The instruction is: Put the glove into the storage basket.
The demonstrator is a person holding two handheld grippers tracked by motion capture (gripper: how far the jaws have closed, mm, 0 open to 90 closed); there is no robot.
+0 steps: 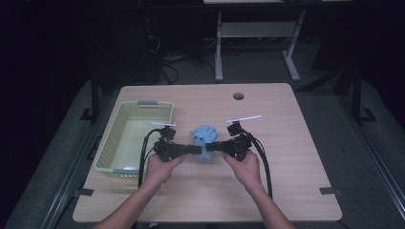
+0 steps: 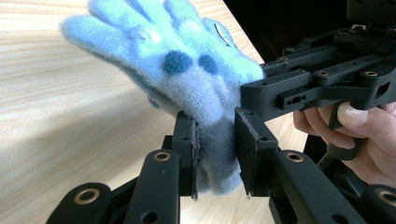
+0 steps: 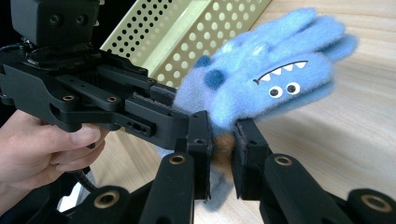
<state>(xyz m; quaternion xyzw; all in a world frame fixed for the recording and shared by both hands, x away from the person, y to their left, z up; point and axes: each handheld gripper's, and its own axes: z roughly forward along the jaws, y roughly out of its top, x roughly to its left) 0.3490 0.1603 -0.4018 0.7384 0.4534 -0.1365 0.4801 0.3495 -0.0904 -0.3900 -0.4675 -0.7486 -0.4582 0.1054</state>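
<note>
While two hands work at the table (image 1: 286, 143), each holding one gripper, there is a single fluffy blue glove (image 1: 204, 138) between them, lifted just above the wood near the middle of the tabletop and just right of the one pale green perforated basket (image 1: 125, 138). The left gripper (image 2: 215, 154) has its jaws drawn nearly together and clamped on the glove's cuff, the fabric squeezed between the two black pads. The right gripper (image 3: 222, 151) is likewise nearly closed, pinching the cuff edge from the opposite side, where a patch of brownish lining shows between its pads. In the right gripper view the glove carries a small cartoon face with two eyes and a jagged mouth, and two darker blue spots show on the side seen in the left gripper view. From the high view the glove's cuff is mostly hidden behind the two gripper heads, and the face is too small to make out there. The basket's inside looks bare as far as it can be seen; its near wall hides part of the floor. A round cable hole (image 1: 238, 96) sits near the table's far edge. Beyond the light wooden top the room is dark, with the white legs of another desk (image 1: 258, 43) standing on grey carpet.
</note>
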